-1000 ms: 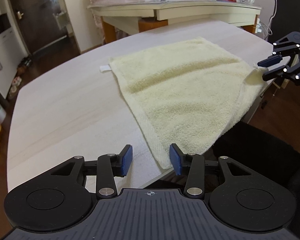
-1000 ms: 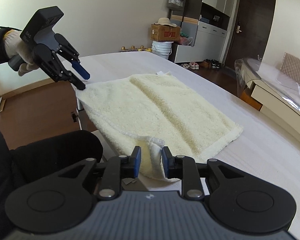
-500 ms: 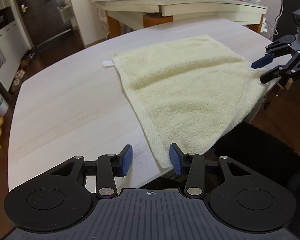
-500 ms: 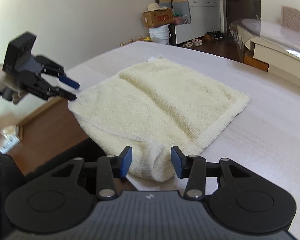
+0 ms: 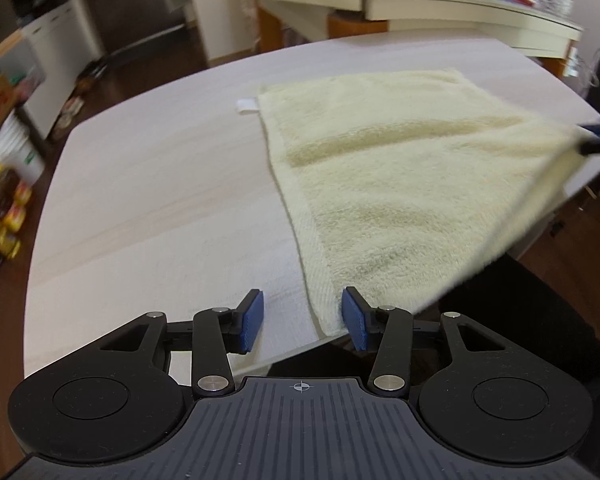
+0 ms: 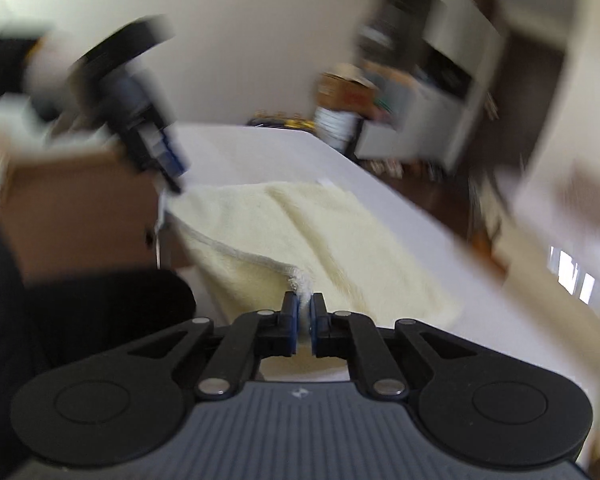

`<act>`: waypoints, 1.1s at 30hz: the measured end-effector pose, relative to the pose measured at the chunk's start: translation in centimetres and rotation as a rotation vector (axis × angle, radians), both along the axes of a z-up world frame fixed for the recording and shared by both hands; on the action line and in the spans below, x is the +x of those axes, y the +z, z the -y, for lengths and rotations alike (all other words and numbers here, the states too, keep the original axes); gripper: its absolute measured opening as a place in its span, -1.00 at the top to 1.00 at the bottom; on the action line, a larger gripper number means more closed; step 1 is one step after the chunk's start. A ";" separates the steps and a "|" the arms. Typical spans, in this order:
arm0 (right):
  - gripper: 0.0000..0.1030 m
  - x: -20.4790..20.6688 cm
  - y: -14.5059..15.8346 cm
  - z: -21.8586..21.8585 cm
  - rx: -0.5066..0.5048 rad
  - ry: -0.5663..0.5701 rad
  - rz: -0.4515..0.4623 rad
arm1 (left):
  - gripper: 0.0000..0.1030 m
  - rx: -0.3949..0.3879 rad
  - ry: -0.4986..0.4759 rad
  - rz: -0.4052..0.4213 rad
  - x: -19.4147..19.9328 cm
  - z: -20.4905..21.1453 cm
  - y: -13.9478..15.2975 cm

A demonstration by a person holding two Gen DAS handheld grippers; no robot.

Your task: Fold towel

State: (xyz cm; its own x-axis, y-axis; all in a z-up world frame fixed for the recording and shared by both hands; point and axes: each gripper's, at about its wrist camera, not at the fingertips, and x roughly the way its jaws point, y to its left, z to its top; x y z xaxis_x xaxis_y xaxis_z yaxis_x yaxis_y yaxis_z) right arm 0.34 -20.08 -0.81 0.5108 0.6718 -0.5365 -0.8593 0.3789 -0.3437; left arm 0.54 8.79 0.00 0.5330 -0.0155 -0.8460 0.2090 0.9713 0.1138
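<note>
Towel [image 5: 400,184]: pale yellow terry, looped pile, woven band along left edge, small white tag at far left corner; roughly square.
Location: flat on pale wood-grain table [image 5: 160,184], near edge overhanging the table front.
Orientation: banded edge runs near-to-far, slanting left.
Right gripper [image 6: 304,318]: blue pads clamped on near right towel corner, lifted.
Left gripper [image 5: 302,320]: jaws opening; near left corner between pads, not pinched.
</note>
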 end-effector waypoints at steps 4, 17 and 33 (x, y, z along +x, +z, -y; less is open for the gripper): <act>0.86 0.2 1.3 0.1 -0.051 0.074 0.049 | 0.07 -0.004 0.039 -0.022 -0.1 0.1 0.1; 0.86 5.9 3.0 -3.8 -0.251 0.243 0.194 | 0.01 -0.081 0.152 -0.028 -0.8 -0.9 0.3; 0.86 11.7 1.7 -14.2 -0.338 0.424 0.399 | 0.02 -0.075 0.397 -0.011 -2.3 0.9 -0.6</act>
